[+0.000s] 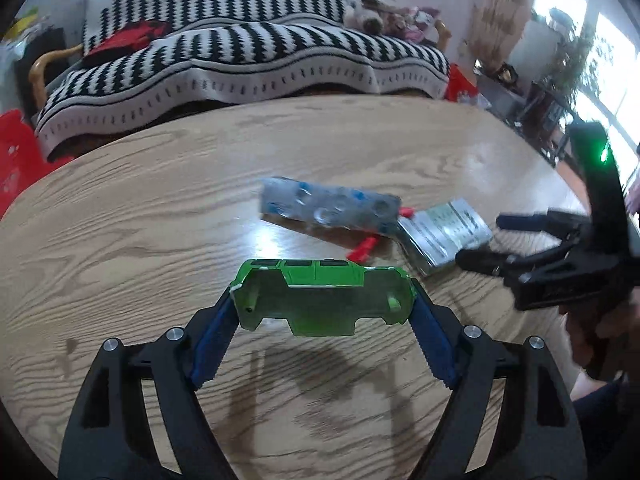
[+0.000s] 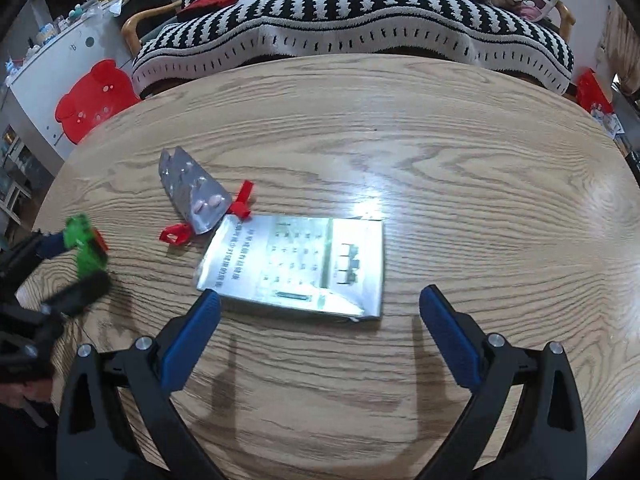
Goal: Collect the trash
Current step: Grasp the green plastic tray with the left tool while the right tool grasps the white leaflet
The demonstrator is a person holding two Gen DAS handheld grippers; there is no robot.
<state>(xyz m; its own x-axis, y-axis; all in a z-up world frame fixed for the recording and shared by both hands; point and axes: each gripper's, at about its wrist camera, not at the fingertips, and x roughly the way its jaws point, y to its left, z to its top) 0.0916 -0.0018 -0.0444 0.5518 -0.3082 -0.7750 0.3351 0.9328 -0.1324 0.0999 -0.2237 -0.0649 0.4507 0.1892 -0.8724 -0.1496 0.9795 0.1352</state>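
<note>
My left gripper (image 1: 322, 300) is shut on a green plastic toy-car shell (image 1: 320, 294), held above the wooden table (image 1: 140, 208); it also shows at the left of the right wrist view (image 2: 86, 246). A silver pill blister pack (image 1: 330, 210) (image 2: 196, 196) lies mid-table, partly over small red plastic pieces (image 1: 362, 248) (image 2: 176, 235). A silver foil packet (image 1: 444, 236) (image 2: 296, 268) lies beside them. My right gripper (image 2: 320, 300) is open, just in front of the foil packet's near edge; it shows at the right of the left wrist view (image 1: 480, 240).
A sofa with a black-and-white striped blanket (image 2: 352, 20) stands behind the table. A red bear-shaped stool (image 2: 94, 100) sits at the far left, with a white cabinet (image 2: 52, 64) beside it. Plants and a window (image 1: 580, 60) are at the far right.
</note>
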